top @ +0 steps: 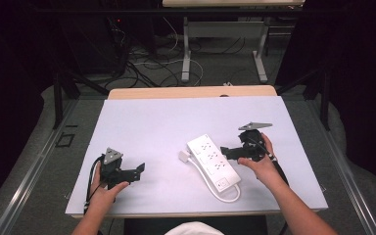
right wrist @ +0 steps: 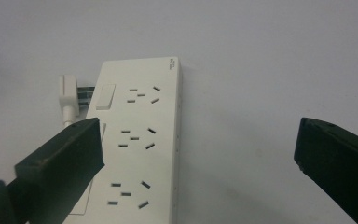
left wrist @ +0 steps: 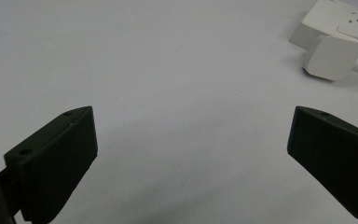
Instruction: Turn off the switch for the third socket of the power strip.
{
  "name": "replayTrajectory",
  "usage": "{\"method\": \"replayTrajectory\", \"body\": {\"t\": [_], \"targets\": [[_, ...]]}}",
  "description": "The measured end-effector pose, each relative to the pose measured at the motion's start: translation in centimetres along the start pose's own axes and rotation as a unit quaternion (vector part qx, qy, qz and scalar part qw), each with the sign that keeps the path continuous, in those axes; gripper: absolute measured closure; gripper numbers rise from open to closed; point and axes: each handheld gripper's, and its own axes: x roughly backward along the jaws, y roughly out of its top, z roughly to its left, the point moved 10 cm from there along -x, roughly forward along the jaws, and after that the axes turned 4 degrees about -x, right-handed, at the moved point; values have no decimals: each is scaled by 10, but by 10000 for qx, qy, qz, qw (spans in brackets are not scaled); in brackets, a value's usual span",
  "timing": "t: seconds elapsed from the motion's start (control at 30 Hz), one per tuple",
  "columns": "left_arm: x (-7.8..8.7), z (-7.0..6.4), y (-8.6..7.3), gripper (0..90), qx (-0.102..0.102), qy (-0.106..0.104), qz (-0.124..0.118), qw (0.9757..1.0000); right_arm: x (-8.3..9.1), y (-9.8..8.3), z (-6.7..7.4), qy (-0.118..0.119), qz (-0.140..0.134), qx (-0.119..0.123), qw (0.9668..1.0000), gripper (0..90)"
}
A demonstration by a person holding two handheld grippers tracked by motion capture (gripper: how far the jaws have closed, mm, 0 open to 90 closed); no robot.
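The white power strip (top: 213, 162) lies flat on the white table sheet (top: 152, 122), a little right of the middle and near to you, turned diagonally, with its white cable (top: 227, 196) looping at its near end. A white plug (top: 184, 156) rests on the sheet just beside its left edge.

Your right gripper (top: 231, 152) is at the right side of the strip, just beside it, and its jaws stand wide apart with nothing between them. In the right gripper view the strip (right wrist: 137, 144) lies ahead of the jaws and toward the left one. Your left gripper (top: 138, 171) is on the left part of the sheet, well apart from the strip, and its jaws are also wide apart and empty. In the left gripper view you see the plug (left wrist: 332, 57) far off at the upper right.

I judge the strip as a stiff plastic body, light, with smooth sides, so it may slide on the sheet when you push it. Better you take it across its narrow width, near the middle, with the jaws on the two long edges. The cable is soft and it will drag behind.
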Motion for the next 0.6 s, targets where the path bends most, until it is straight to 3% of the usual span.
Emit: {"method": "replayTrajectory", "body": {"t": [0.6], "targets": [[1,2,-1,15,-13,21,30,10000,24,-13,-37,-306,-158,-268,9990,0]]}}
